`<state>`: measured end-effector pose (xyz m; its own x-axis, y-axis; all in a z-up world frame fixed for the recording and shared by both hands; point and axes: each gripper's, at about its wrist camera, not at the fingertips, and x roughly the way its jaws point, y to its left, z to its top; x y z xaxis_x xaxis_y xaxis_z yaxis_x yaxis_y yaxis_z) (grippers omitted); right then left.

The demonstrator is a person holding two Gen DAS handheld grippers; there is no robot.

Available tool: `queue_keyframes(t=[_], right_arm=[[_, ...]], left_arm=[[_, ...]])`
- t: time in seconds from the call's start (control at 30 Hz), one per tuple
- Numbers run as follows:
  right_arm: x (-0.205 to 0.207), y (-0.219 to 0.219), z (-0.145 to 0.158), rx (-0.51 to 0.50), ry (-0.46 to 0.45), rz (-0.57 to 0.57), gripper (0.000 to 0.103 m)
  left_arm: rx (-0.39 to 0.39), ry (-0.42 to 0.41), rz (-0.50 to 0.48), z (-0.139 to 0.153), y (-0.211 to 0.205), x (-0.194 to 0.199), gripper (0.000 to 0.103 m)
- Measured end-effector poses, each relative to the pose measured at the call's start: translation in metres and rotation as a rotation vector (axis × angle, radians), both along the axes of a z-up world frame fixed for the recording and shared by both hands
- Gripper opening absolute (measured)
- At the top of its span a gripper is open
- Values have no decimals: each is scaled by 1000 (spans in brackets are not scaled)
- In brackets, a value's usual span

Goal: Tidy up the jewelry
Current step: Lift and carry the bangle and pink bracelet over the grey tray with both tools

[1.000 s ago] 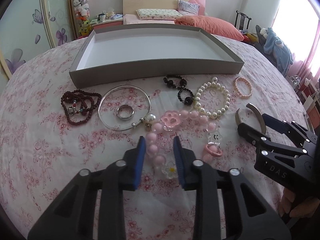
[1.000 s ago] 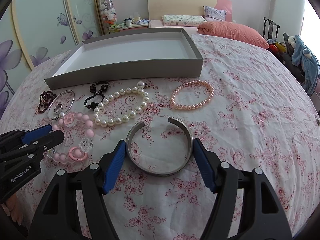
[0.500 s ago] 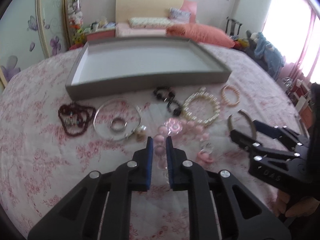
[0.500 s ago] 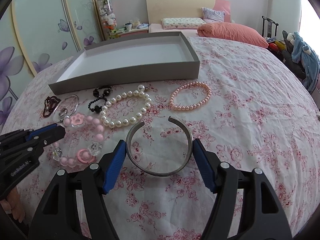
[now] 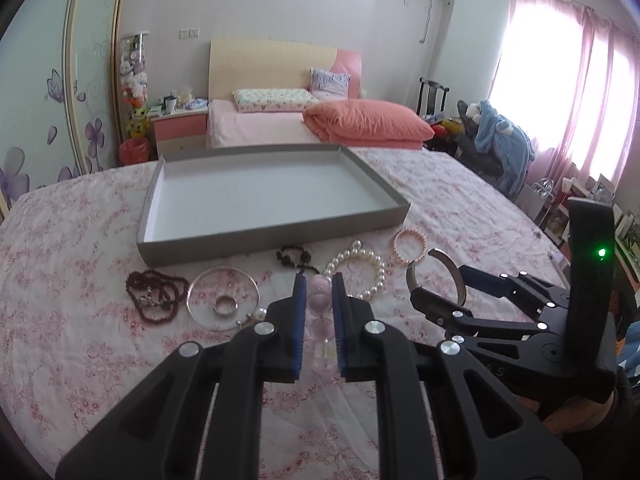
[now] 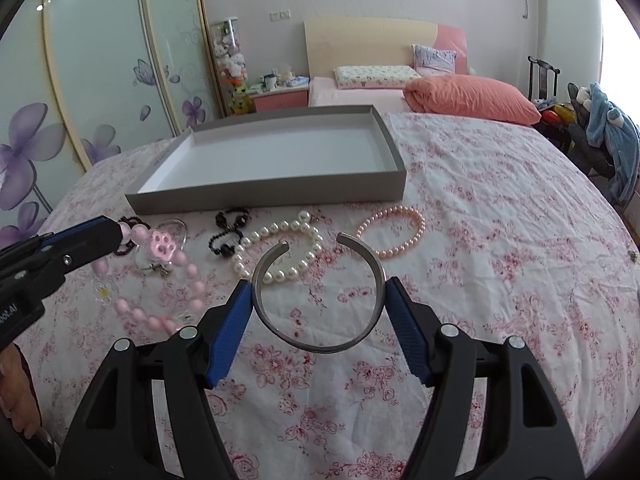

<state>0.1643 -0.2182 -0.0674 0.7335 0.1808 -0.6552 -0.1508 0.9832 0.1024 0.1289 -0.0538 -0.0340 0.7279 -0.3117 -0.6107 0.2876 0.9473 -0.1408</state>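
1. The pink bead bracelet with a paw charm (image 6: 160,276) is being pinched by the closed left tool (image 5: 316,312), dangling above the flowered bed (image 6: 500,280); beads could be slipping out.
2. The open-ended silver metal cuff (image 6: 320,300) is being clamped across its width by the right tool (image 6: 320,328), short of the shallow grey cardboard tray (image 6: 264,196) near the bed's far edge; it could be springing free.

Grey tray (image 6: 276,194) with a white inside sits on a white bedspread (image 6: 500,280) printed with pink flowers. On it lie a white pearl bracelet (image 6: 280,252), a peach-pink pearl bracelet (image 6: 394,232), a black bead bracelet (image 6: 228,234), a silver cuff bangle (image 6: 320,300) and a dark red bead string (image 5: 156,294). A pale pink bead bracelet (image 6: 160,276) carries a pink paw charm.
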Motion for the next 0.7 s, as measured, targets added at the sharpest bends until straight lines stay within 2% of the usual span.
queue_keyframes(t=[0.47,0.7], right_arm=[[-4,7,15,16,-76,26,68],[-1,7,28,35,-122,19,68]], left_arm=[[-53,-79,58,30,30,-11,13],[-47,-112,105,40,40,-7,13]])
